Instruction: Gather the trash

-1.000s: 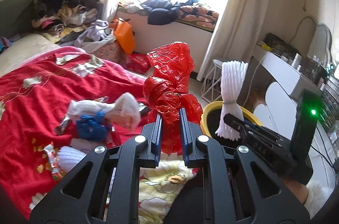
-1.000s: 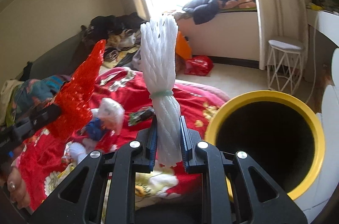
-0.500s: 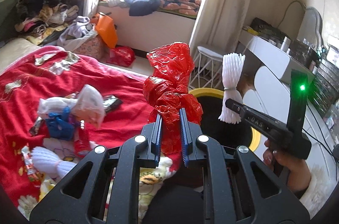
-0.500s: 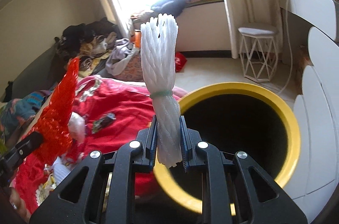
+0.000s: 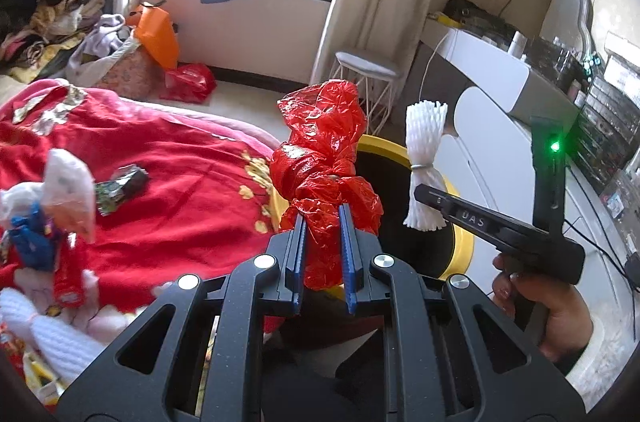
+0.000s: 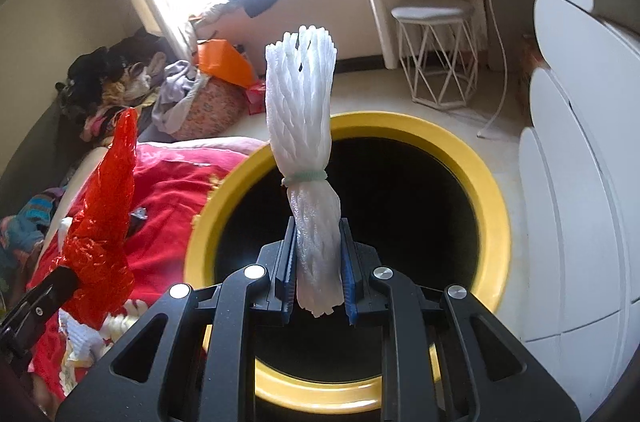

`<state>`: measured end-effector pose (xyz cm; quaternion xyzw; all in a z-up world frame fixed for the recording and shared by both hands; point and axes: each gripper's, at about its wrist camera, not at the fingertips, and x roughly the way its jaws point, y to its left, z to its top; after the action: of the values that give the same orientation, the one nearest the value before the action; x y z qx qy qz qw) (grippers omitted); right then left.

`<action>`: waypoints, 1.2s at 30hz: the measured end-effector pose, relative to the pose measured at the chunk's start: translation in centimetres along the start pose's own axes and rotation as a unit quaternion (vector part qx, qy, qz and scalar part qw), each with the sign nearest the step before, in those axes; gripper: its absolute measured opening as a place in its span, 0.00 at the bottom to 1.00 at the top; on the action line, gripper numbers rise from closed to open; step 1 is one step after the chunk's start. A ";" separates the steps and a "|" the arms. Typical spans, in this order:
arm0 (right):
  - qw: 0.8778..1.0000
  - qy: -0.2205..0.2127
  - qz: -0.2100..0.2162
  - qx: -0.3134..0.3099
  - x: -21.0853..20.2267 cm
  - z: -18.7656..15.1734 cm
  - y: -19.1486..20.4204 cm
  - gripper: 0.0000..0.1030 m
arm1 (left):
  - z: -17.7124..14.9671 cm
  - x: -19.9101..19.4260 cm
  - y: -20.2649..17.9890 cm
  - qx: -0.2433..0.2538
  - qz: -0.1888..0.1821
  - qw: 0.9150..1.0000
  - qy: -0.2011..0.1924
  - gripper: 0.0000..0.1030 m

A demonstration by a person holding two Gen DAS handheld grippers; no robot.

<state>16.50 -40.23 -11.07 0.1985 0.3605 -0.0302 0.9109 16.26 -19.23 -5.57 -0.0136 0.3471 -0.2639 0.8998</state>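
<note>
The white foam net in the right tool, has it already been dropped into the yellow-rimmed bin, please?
No, the white foam net is clamped upright in the right tool, above the dark mouth of the yellow-rimmed bin.

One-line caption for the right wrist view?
Right gripper clamps a white foam net bundle above the yellow-rimmed bin.

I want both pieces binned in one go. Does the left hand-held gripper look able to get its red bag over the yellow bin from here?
Probably yes. The left hand-held gripper holds the red bag beside the yellow bin; nothing blocks the bin's open mouth except the white foam net.
</note>
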 end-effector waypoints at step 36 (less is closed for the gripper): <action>0.992 -0.068 0.075 -0.070 -4.4 -0.7 8.9 0.69 | -1.6 -9.9 5.9 -0.028 0.133 0.986 -0.100 0.90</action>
<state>14.59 -32.19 -5.60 0.1579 0.2834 0.0500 0.9446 11.86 -9.09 -1.84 -0.0185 0.2612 -0.1297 0.9563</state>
